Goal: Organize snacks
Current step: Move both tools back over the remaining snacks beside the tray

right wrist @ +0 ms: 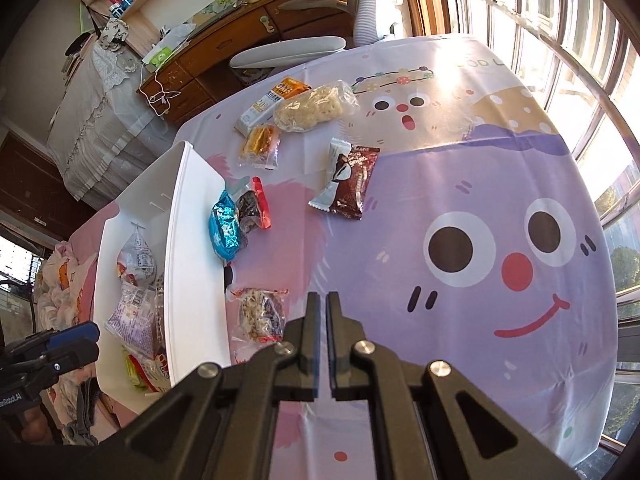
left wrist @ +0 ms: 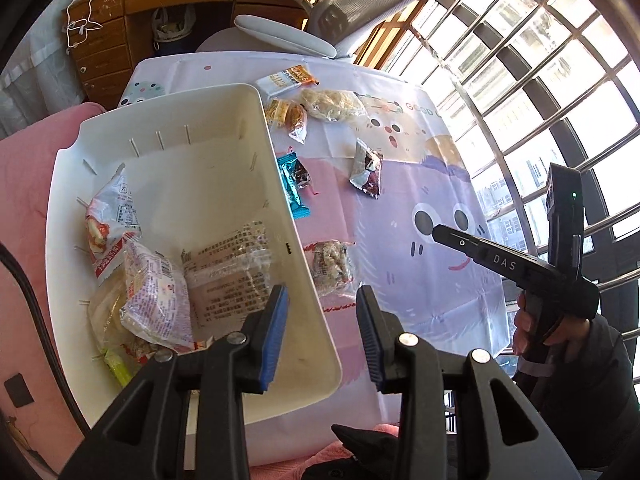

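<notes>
Snacks partly sorted. In the white bin (left wrist: 304, 280), at the left side of the table (right wrist: 460, 80): a red-and-white pack (left wrist: 108, 224), a pink printed pack (left wrist: 156, 292), a clear pack with black text (left wrist: 232, 268) and a green stick (left wrist: 118, 368) at the near corner.

Still lying on the cartoon tablecloth (right wrist: 480, 184), right of the bin: a blue foil pack (right wrist: 225, 229) touching a dark pack with red ends (right wrist: 252, 208), just beside the bin wall. Near the bin's front, a clear nut bar (right wrist: 262, 314). In the middle, a brown-and-white pack (right wrist: 348, 178). Farther back, a yellow candy pack (right wrist: 262, 142), a big clear bag of pale pieces (right wrist: 316, 106) and an orange-and-white bar (right wrist: 276, 98), close together.

Left tongs (left wrist: 322, 334) held over the bin's right wall, blue pads (left wrist: 276, 332) partly apart, a narrow gap, nothing between them. Right tongs (right wrist: 323, 328) above the cloth near the nut bar, closed almost fully, empty; seen from the left camera (left wrist: 436, 231) as a thin closed tip, with a hand (left wrist: 528, 328) in a dark sleeve (left wrist: 592, 360) on the handle.
</notes>
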